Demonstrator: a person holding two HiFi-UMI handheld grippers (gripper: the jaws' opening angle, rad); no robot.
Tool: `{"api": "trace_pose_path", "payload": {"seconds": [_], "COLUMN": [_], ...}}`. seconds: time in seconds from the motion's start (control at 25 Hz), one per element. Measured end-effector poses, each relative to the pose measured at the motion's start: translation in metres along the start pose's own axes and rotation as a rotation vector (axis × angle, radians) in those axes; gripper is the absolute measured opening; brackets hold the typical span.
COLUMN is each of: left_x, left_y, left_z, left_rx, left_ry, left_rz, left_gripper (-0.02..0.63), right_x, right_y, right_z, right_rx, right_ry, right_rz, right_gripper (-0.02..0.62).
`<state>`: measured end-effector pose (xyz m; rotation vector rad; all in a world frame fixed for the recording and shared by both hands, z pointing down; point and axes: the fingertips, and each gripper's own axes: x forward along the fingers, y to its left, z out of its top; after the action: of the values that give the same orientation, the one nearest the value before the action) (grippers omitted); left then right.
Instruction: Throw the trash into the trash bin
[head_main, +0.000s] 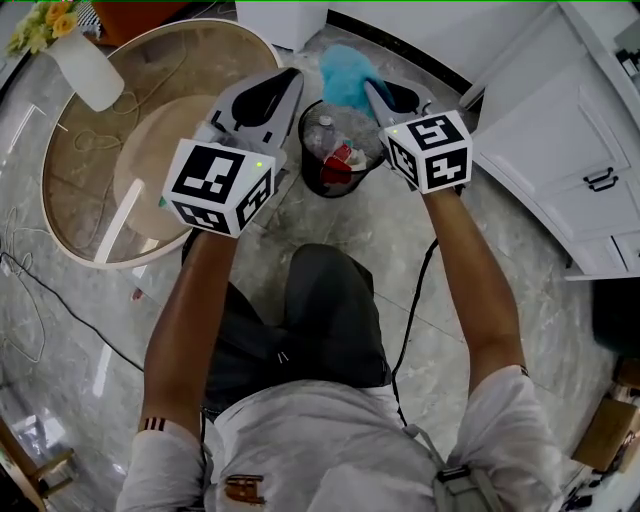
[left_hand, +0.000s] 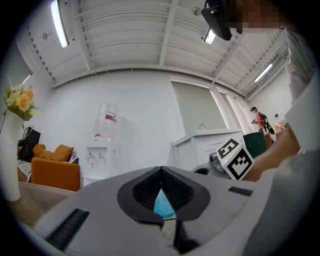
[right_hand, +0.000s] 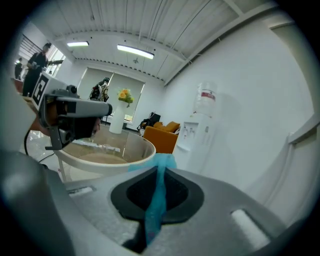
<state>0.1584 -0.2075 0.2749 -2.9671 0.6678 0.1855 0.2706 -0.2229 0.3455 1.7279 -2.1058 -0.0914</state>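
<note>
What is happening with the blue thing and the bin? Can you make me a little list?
holding: right gripper, jaws shut on the blue trash
other gripper: left gripper, jaws together at the tips, nothing clearly held
bin: black trash bin on the floor, below and between the grippers
inside bin: clear bottle, red-and-white wrapper
blue trash place: seems to hang over the bin's far edge, not yet dropped
nearby: round table on the left
</note>
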Motion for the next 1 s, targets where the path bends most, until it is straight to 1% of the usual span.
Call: {"api": "trace_pose_path", "payload": {"seconds": [0.12, 0.36, 0.72, 0.84, 1.0], "left_x": [0.012, 0.026, 0.035, 0.036, 0.035], "left_y": [-0.005, -0.017, -0.015, -0.018, -0.023], "left_z": [-0.009, -0.026, -0.034, -0.036, -0.035], "left_rx": [0.013, -0.002, -0.001, -0.004, 0.004], "left_ry": [0.019, 0.057, 0.075, 0.082, 0.087], "left_rz": [-0.027, -0.058, -0.042, -0.043, -0.052], "left_gripper": [-0.002, -0.002, -0.002, -0.002, -0.002], "right_x": [0.008, 0.03, 0.042, 0.047, 0.05], "right_y": [-0.007, -0.017, -0.023, -0.025, -0.031], "right_z": [-0.02, -0.05, -0.078, -0.088, -0.098], "right_rx": [-0.018, -0.052, -0.02, -0.012, -0.008], "right_ry": [0.05, 0.133, 0.169, 0.189, 0.214], "right_rz": [-0.005, 0.021, 0.027, 0.031, 0.036], "right_gripper": [0.005, 0.005, 0.009, 0.033, 0.084]}}
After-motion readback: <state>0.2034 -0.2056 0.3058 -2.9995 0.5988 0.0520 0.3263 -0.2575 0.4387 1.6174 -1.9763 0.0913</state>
